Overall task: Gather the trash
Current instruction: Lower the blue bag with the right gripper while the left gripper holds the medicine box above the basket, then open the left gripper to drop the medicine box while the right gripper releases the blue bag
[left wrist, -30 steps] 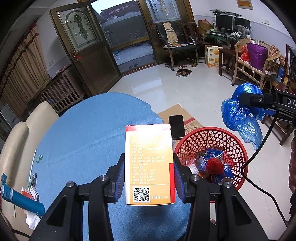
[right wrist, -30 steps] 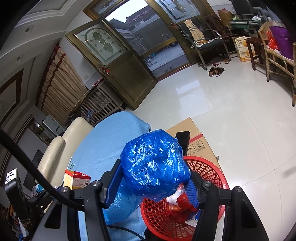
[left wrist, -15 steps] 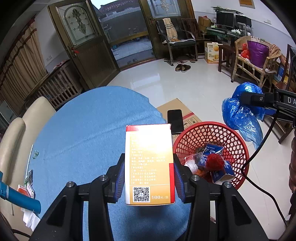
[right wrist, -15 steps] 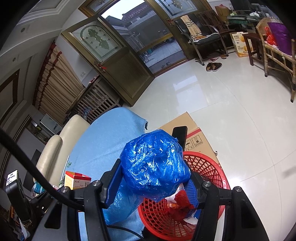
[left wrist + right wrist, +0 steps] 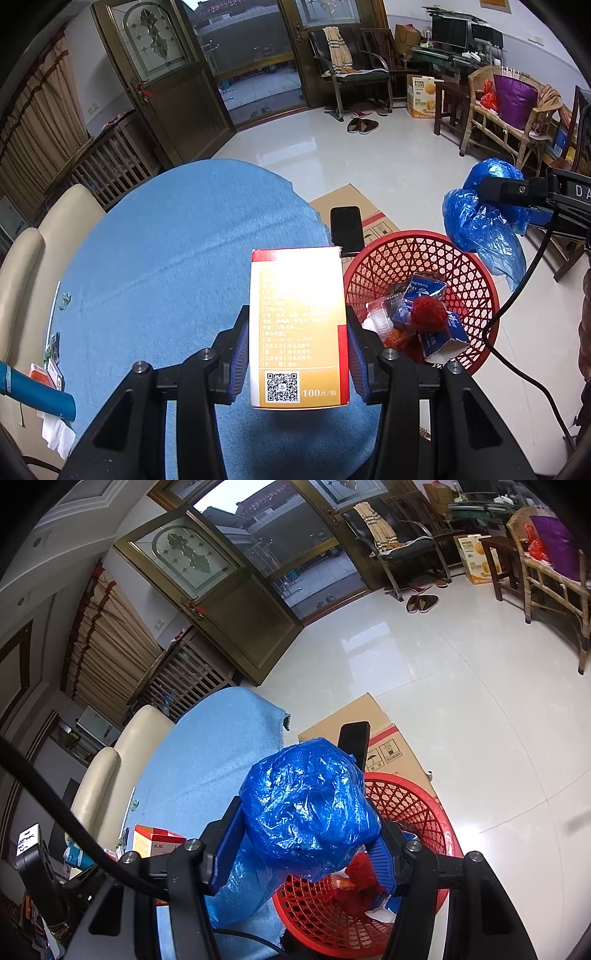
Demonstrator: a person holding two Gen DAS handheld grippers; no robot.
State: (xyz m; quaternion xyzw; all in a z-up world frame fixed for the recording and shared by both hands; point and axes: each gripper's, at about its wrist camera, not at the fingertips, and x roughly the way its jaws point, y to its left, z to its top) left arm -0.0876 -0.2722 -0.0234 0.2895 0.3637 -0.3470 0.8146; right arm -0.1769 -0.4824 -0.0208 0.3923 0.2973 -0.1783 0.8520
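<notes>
My left gripper (image 5: 297, 325) is shut on an orange and red carton box (image 5: 297, 325), held upright above the blue table (image 5: 166, 266), just left of the red mesh basket (image 5: 476, 273). The basket holds blue cartons, a red ball and clear plastic. My right gripper (image 5: 308, 823) is shut on a crumpled blue plastic bag (image 5: 308, 812), held over the basket's left rim (image 5: 421, 797). The bag also shows in the left wrist view (image 5: 480, 218), above the basket's far right side. The box shows in the right wrist view (image 5: 155, 843) at lower left.
A black phone (image 5: 346, 229) stands against a flat cardboard box (image 5: 354, 199) on the floor behind the basket. A cream chair (image 5: 44, 236) stands left of the table. Small scraps (image 5: 48, 373) lie at the table's left edge. A black cable (image 5: 517, 295) hangs at right.
The left gripper with the box has shifted slightly forward over the table, toward the basket. The right gripper still holds the bag over the basket, almost unmoved.
</notes>
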